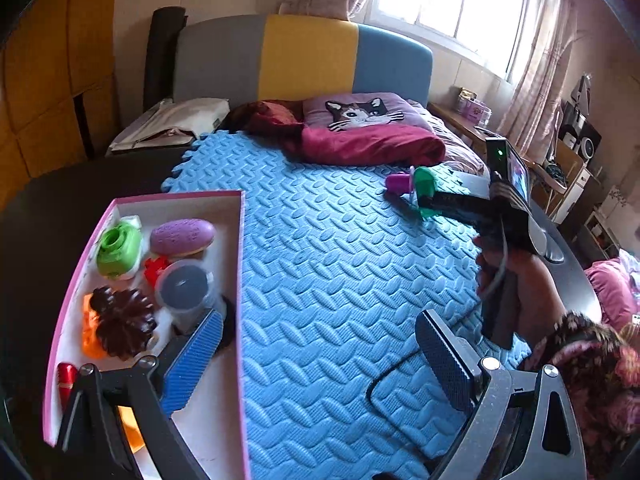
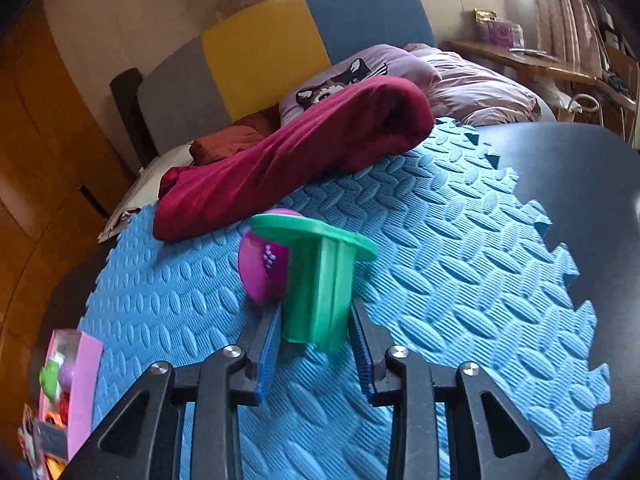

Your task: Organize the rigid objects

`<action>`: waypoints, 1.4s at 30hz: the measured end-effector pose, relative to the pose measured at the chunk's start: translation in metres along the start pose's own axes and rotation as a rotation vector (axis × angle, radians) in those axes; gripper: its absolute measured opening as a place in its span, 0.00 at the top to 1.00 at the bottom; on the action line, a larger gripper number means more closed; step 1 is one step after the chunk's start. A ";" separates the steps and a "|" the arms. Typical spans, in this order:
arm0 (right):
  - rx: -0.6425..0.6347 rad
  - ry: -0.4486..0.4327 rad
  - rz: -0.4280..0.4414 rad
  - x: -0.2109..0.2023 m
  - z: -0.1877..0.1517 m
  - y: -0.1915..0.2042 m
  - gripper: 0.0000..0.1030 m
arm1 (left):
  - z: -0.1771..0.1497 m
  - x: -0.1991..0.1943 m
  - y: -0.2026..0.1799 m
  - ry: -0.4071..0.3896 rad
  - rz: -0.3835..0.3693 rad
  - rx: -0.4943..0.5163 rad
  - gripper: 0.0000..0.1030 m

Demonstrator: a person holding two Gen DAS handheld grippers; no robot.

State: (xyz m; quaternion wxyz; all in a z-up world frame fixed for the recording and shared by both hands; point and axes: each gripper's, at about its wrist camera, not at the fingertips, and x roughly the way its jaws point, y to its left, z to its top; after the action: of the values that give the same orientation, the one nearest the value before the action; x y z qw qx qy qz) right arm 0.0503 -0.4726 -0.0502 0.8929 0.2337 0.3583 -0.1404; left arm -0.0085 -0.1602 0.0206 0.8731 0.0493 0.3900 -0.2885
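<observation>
My right gripper [image 2: 316,314] is shut on a green plastic piece with a wide round flange [image 2: 320,292], its pads pressing the ribbed stem from both sides. A purple rounded toy [image 2: 262,268] sits right behind the green piece; I cannot tell whether the two are joined. In the left wrist view the same green piece [image 1: 425,182] and purple toy [image 1: 396,182] show at the right gripper's tip over the blue foam mat [image 1: 340,260]. My left gripper [image 1: 320,316] is open and holds nothing, its left finger over the pink-rimmed box [image 1: 240,240].
The box holds a green roller [image 1: 118,248], a purple oval [image 1: 183,237], a dark-lidded jar [image 1: 186,284], a brown flower-shaped piece [image 1: 122,320] and a red item [image 1: 66,376]. A maroon cloth [image 2: 300,152] and cat pillow [image 1: 360,112] lie beyond the mat. A hand [image 1: 520,276] holds the right gripper.
</observation>
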 end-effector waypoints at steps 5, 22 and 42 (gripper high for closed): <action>-0.011 -0.014 -0.014 -0.024 -0.017 -0.014 0.71 | 0.018 0.013 -0.022 -0.021 -0.015 0.025 0.05; 0.050 -0.055 -0.081 -0.051 -0.041 -0.046 0.71 | 0.117 0.152 -0.108 0.076 0.075 0.086 0.03; 0.067 -0.041 -0.091 -0.048 -0.042 -0.050 0.71 | 0.140 0.244 -0.141 0.047 0.062 0.317 0.64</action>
State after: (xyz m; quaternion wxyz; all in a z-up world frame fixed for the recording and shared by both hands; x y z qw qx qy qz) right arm -0.0289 -0.4894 -0.0590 0.8844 0.2440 0.3455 -0.1974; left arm 0.1359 -0.4339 -0.0365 0.8535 0.2052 0.3581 -0.3181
